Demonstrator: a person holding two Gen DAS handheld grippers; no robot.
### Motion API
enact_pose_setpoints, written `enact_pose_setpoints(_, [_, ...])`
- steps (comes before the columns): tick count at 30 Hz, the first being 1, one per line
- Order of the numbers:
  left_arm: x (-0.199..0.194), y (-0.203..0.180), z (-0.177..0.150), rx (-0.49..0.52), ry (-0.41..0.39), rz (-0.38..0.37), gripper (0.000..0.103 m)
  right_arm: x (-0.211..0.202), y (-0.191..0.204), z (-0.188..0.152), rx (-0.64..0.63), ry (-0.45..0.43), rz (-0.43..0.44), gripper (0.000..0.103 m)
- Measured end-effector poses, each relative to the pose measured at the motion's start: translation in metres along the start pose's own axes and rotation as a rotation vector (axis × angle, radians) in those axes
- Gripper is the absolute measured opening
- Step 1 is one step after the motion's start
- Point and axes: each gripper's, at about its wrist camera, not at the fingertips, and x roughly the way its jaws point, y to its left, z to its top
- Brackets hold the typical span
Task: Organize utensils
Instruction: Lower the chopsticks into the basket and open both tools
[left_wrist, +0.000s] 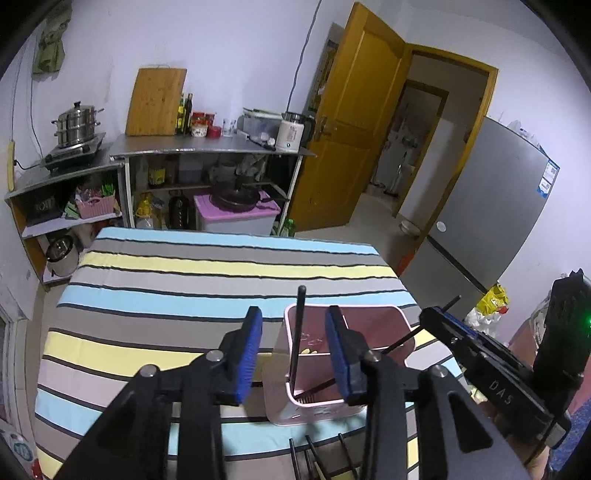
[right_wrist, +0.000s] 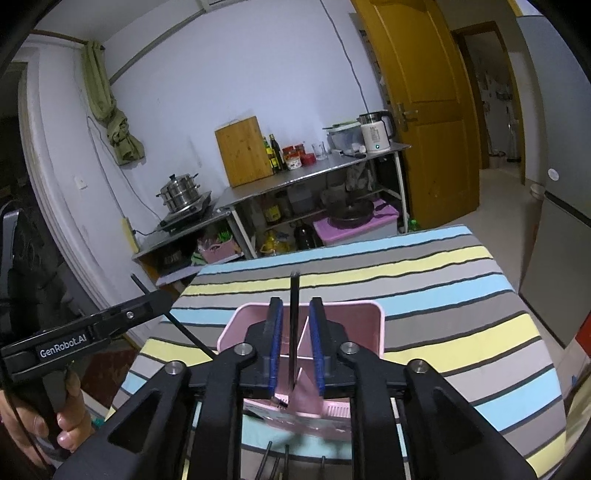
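Note:
A pink utensil holder stands on the striped tablecloth near the front edge; it also shows in the right wrist view. A black chopstick stands upright inside it. My left gripper is open above the holder, its blue pads either side of that chopstick without touching. In the left wrist view the right gripper holds a black chopstick slanting into the holder. In the right wrist view my right gripper has its pads a little apart around an upright chopstick.
More black chopsticks lie on the cloth at the front edge, also in the right wrist view. The striped table extends behind the holder. Metal shelves with pots, a wooden door and a grey fridge stand beyond.

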Motion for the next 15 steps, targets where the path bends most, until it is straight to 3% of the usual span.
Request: enact_pose_setpoints(15, [-0.062,0.004,-0.032,0.0,-0.089,0.002,0.04,-0.074,-0.005,-0.025,-0.007,-0.089,-0.003,0.018])
